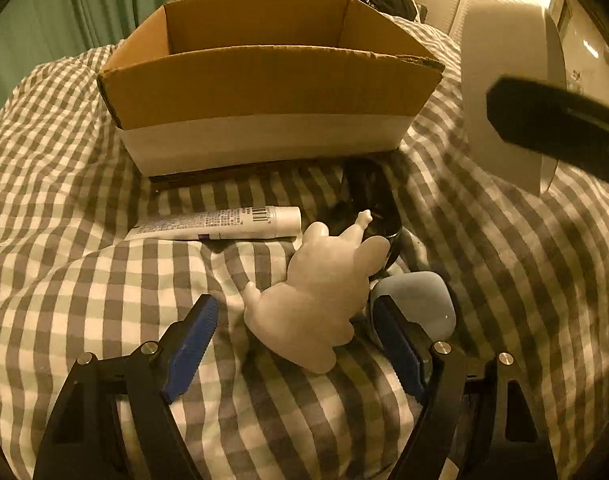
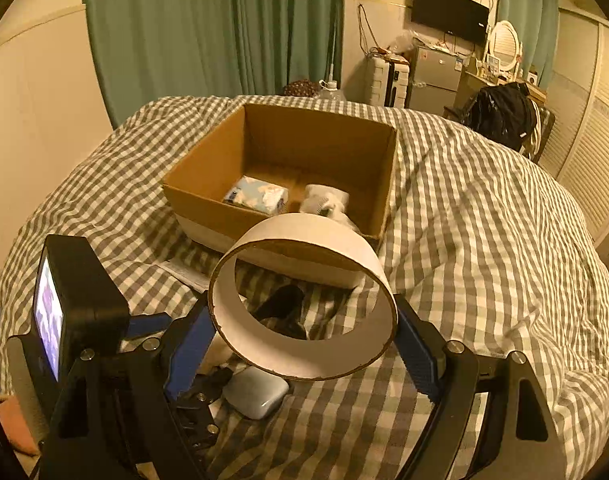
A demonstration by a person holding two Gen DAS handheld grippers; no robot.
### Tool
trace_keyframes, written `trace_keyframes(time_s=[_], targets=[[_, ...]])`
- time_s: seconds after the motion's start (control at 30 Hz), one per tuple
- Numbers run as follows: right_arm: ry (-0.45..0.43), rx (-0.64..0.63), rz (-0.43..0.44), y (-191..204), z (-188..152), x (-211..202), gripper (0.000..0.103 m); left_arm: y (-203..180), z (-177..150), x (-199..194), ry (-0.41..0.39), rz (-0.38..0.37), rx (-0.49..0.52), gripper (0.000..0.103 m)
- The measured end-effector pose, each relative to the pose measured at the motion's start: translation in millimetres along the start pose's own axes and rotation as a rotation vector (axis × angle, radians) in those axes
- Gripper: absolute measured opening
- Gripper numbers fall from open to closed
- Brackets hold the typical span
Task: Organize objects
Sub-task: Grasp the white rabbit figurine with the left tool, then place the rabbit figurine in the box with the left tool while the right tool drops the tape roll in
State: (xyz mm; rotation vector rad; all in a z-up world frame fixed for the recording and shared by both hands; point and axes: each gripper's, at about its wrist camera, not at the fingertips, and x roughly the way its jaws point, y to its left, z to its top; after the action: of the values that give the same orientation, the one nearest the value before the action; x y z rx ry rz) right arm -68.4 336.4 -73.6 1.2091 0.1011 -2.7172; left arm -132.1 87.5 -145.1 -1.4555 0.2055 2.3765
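Note:
A white glossy figurine (image 1: 316, 300) lies on the checked bedspread (image 1: 84, 280) between the blue pads of my left gripper (image 1: 300, 332). The pads stand clear of it on both sides, so the gripper is open. My right gripper (image 2: 304, 320) is shut on a white cardboard ring (image 2: 304, 236), held above the bed in front of the cardboard box (image 2: 316, 136). In the left wrist view the ring (image 1: 504, 80) hangs at the upper right with one black finger (image 1: 544, 120) across it. The box (image 1: 264, 84) stands just beyond the figurine.
A white tube (image 1: 224, 222), a black object (image 1: 376, 208) and a pale blue case (image 1: 416, 300) lie around the figurine. Inside the box are a tissue pack (image 2: 258, 196) and a white item (image 2: 324, 200). Green curtains, a fridge and a black bag stand behind the bed.

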Motion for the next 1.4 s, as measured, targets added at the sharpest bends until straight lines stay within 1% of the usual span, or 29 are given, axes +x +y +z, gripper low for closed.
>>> trace_keyframes(time_s=[0.03, 0.07, 0.1, 0.23, 0.43, 0.5, 0.6, 0.7, 0.87, 1.1, 1.23, 1.4], targets=[[0.002, 0.005, -0.001, -1.4, -0.2, 1.3, 0.083, 0.2, 0.1, 1.0, 0.005, -0.003, -0.004, 0.062], [0.005, 0.009, 0.0, -3.1, -0.9, 2.2, 0.083, -0.1, -0.1, 2.4, 0.014, -0.008, -0.005, 0.06], [0.007, 0.014, 0.0, -4.0, -2.5, 2.7, 0.083, 0.2, -0.4, 2.6, 0.016, -0.006, -0.007, 0.06], [0.007, 0.02, -0.006, -5.2, -4.3, 1.7, 0.083, -1.0, -1.0, -8.6, -0.019, 0.014, -0.022, 0.059], [-0.018, 0.025, -0.022, -6.6, -4.2, -13.7, 0.083, 10.3, 6.8, -56.6, -0.147, 0.036, -0.067, 0.059], [-0.036, 0.024, -0.027, -6.3, -2.8, -22.0, 0.083, 16.1, 15.2, -73.2, -0.187, 0.049, -0.08, 0.059], [-0.06, 0.015, -0.033, -4.4, 0.9, -33.6, 0.083, 26.4, 28.4, -95.2, -0.242, 0.108, -0.08, 0.06], [-0.087, 0.003, -0.038, -1.5, 6.7, -44.4, 0.083, 40.0, 45.5, -111.5, -0.301, 0.14, -0.085, 0.06], [-0.124, -0.003, -0.028, 2.2, 20.8, -54.9, 0.083, 52.4, 71.7, -127.3, -0.349, 0.161, -0.111, 0.06], [-0.179, -0.006, -0.017, 1.7, 55.7, -60.8, 0.083, 59.3, 100.8, -135.4, -0.399, 0.179, -0.112, 0.06], [-0.199, 0.001, -0.015, -1.6, 76.9, -55.9, 0.083, 62.5, 114.4, -127.2, -0.403, 0.188, -0.105, 0.06], [-0.196, 0.017, -0.013, -10.9, 100.4, -34.4, 0.083, 68.0, 134.6, -106.7, -0.399, 0.194, -0.103, 0.06]])
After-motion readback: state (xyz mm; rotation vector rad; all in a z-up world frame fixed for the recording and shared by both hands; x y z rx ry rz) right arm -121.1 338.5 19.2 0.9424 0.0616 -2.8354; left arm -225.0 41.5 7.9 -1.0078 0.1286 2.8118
